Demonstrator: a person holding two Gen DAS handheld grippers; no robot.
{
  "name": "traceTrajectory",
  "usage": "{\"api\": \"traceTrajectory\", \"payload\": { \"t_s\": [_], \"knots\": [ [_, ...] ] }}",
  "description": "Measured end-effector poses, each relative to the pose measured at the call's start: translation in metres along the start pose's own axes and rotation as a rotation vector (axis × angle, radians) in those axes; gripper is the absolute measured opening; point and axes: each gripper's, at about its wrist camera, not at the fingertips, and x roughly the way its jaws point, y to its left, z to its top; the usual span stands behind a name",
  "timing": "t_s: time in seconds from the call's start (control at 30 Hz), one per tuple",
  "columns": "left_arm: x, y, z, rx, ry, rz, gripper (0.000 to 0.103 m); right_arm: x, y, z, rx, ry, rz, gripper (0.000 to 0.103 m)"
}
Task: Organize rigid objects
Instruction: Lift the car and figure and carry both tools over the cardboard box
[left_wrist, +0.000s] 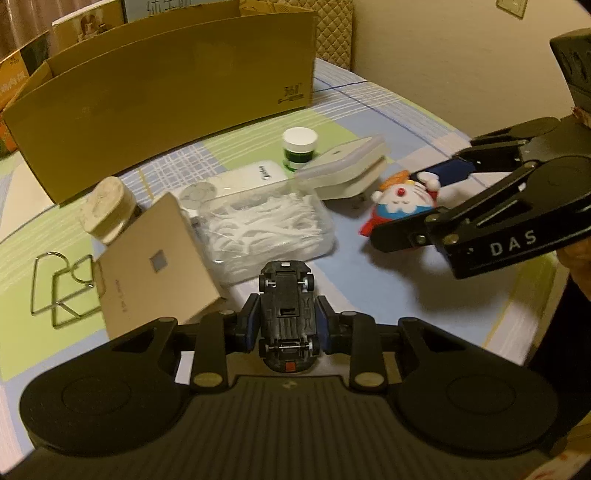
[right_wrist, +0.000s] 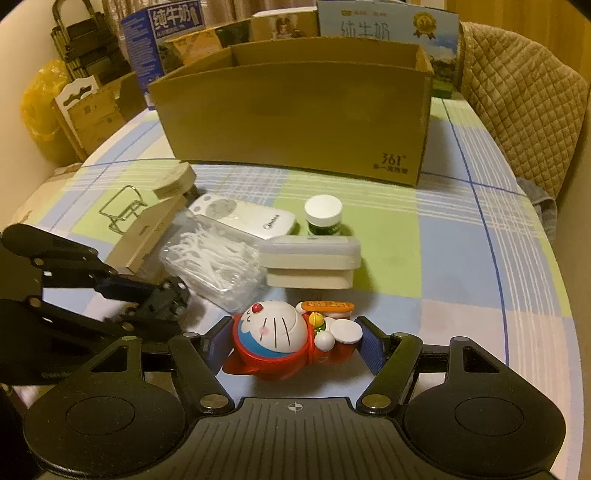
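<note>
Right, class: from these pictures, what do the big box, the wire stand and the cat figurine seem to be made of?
Big box: brown corrugated cardboard by the look, matte, with printed lettering.
Wire stand: thin bent metal wire, probably steel, with a shiny silver glint.
Cat figurine: likely hard plastic or vinyl, with glossy highlights and painted colours; ceramic cannot be ruled out.

Glossy plastic figurine (right_wrist: 277, 334) (matt cardboard box (right_wrist: 295, 114)), checked cloth tablecloth (right_wrist: 461, 251)
</note>
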Motion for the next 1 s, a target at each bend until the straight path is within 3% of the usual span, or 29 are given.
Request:
{"api": "traceTrajectory", "payload": {
  "t_s": [0.23,0.47,0.77,1.0],
  "knots": [
    [-0.017,-0.013,0.002,0.002,-0.028,-0.038,0.026,-0.024,0.007,0.007,0.005,-0.062,-0.005,0.067],
    [-0.052,-0.002,0.031,-0.026,-0.115,0.004,0.026,-0.053,0.008,0.037,0.043,-0.206,-0.026,0.067],
    [-0.083,0.06,0.12,-0.053,-0.277,0.143,0.026,-0.073,0.006,0.12,0.051,-0.428,-0.078,0.067],
    [-0.056,0.128,0.169,-0.138,-0.289,0.202,0.026,-0.031,-0.021,0.186,0.089,-0.465,-0.109,0.067]
  ]
}}
